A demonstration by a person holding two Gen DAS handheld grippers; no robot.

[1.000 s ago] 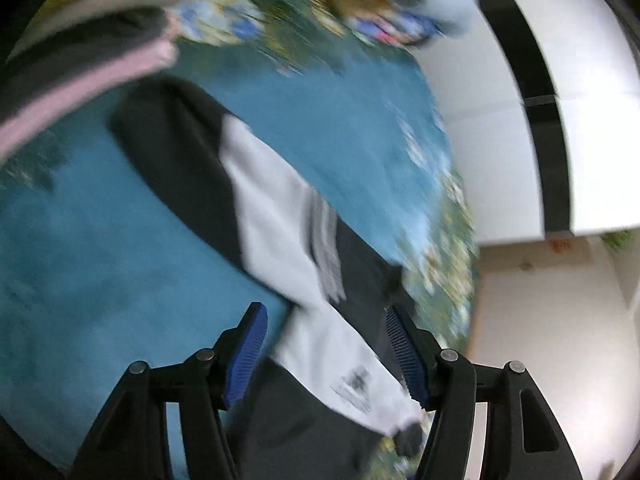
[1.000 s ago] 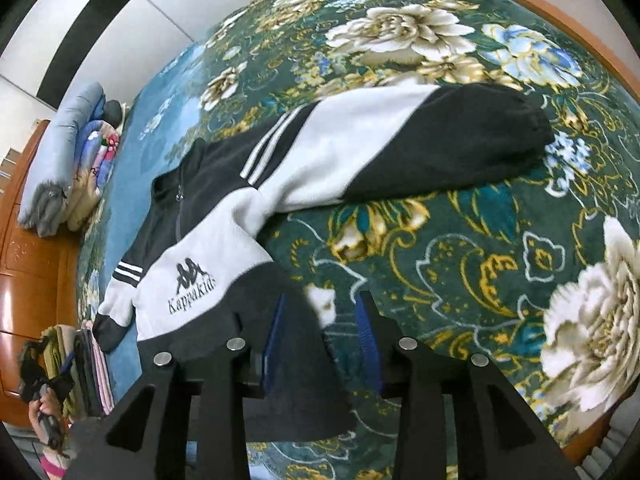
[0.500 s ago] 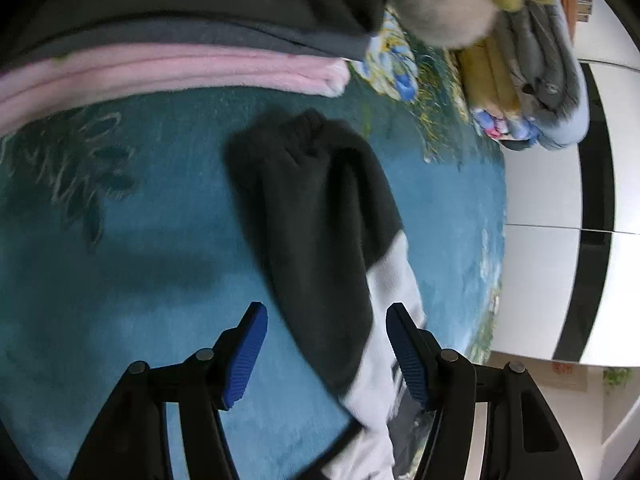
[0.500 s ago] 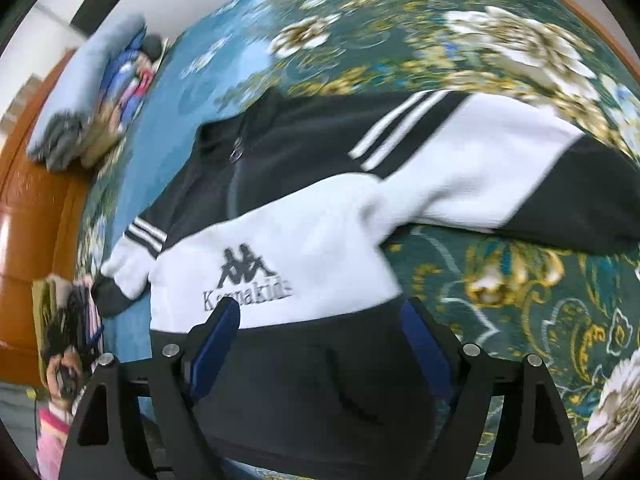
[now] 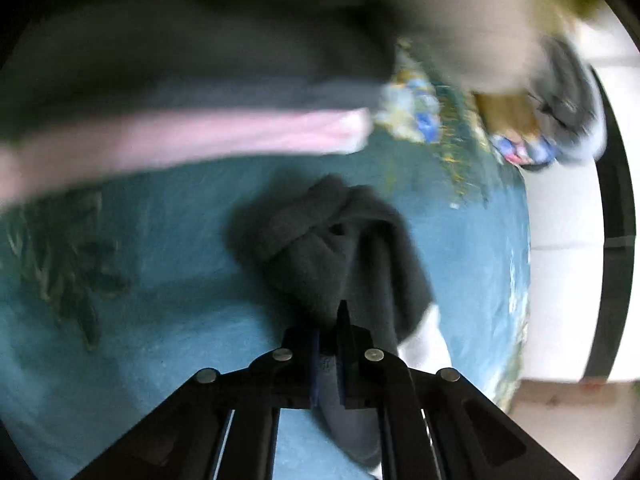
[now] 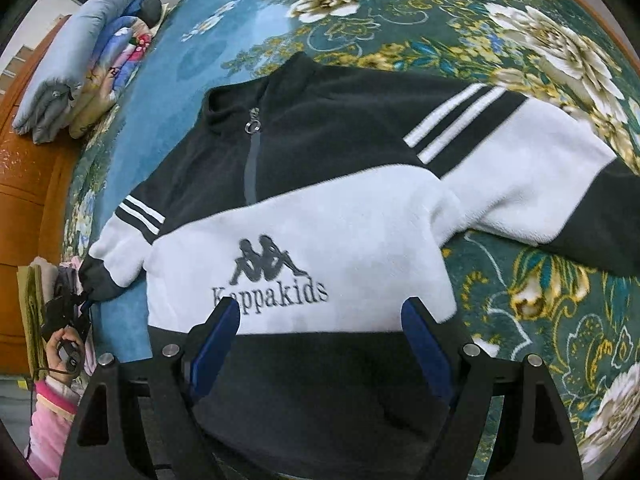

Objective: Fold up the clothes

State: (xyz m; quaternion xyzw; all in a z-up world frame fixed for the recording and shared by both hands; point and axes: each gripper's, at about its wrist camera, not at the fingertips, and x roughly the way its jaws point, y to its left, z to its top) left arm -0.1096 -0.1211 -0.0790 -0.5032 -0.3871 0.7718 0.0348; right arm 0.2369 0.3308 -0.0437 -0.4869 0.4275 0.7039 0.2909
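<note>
Left gripper jaws pinched on black sleeve cuff near the bed's edge. Right gripper jaws spread wide over the sweatshirt hem, mid-bed.

This is a bedroom in a home. A bed fills the view, covered by a plush teal blanket patterned with large cream and gold flowers. Folded quilts are stacked at one end of the bed, beside a glossy orange-brown wooden board that edges it. White wall panels with black strips stand past the bed's far side.
</note>
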